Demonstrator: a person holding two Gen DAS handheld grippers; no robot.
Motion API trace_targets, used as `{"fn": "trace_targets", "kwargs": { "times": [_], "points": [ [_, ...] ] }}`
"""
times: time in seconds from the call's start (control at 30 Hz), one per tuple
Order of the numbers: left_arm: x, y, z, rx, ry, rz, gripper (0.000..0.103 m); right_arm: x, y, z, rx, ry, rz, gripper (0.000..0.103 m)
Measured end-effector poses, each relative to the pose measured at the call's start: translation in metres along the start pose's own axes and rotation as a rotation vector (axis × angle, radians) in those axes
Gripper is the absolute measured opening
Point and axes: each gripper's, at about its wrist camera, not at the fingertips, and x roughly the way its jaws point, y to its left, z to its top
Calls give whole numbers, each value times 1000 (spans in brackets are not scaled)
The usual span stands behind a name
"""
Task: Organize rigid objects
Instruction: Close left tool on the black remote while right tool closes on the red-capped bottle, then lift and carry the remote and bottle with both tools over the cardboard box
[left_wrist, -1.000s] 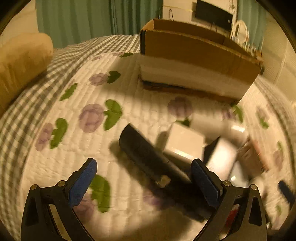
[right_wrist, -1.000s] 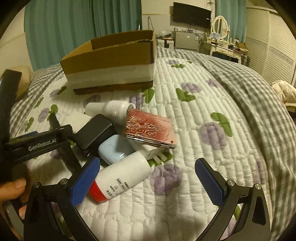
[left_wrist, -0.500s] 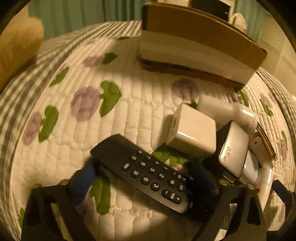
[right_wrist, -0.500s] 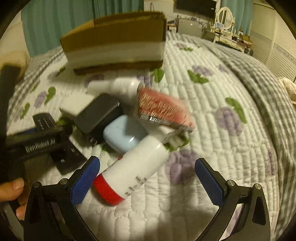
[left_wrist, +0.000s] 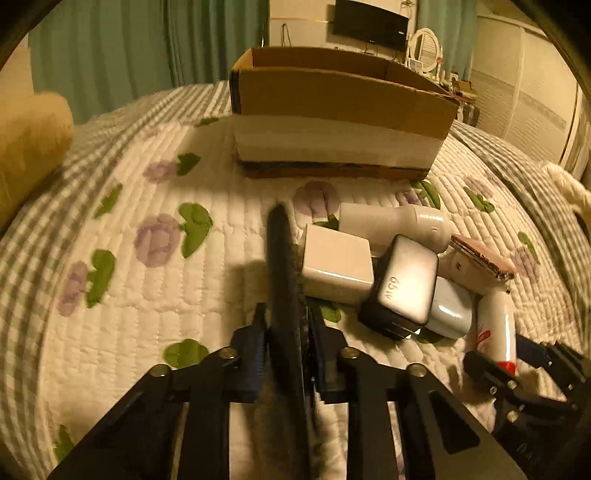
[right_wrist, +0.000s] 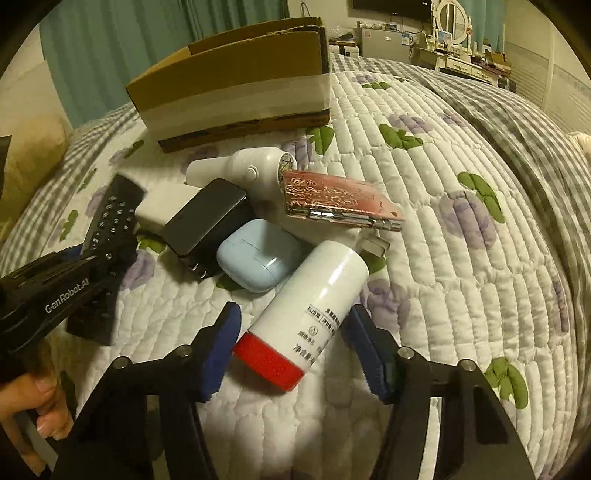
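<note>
My left claw (left_wrist: 286, 343) pinches the black remote control (left_wrist: 282, 266) edge-on, lifted off the quilt (left_wrist: 147, 295). My right claw (right_wrist: 291, 343) stands parted around the red-capped white bottle (right_wrist: 314, 306), pads not touching. Beyond: blue earbud case (right_wrist: 256, 254), black charger (right_wrist: 207, 221), pink case (right_wrist: 336, 199), cardboard box (right_wrist: 236, 81).

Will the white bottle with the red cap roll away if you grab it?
The white bottle lies on its side and is round, so it could roll. The soft quilt probably slows it. Its smooth surface may slip between the right gripper pads.
</note>
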Motion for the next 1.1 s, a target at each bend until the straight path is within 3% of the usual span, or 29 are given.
{"fn": "trace_targets", "kwargs": {
  "times": [0.33, 0.83, 1.1],
  "points": [
    [6, 25, 13, 5, -33, 11, 19, -16, -9, -8, 4, -37, -5, 38],
    [-36, 33, 25, 0, -112, -13, 19, -57, -11, -8, -11, -139, -59, 36],
    [-63, 34, 39, -3, -162, -31, 20, -87, -6, 5, -6, -220, -32, 36]
  ]
}}
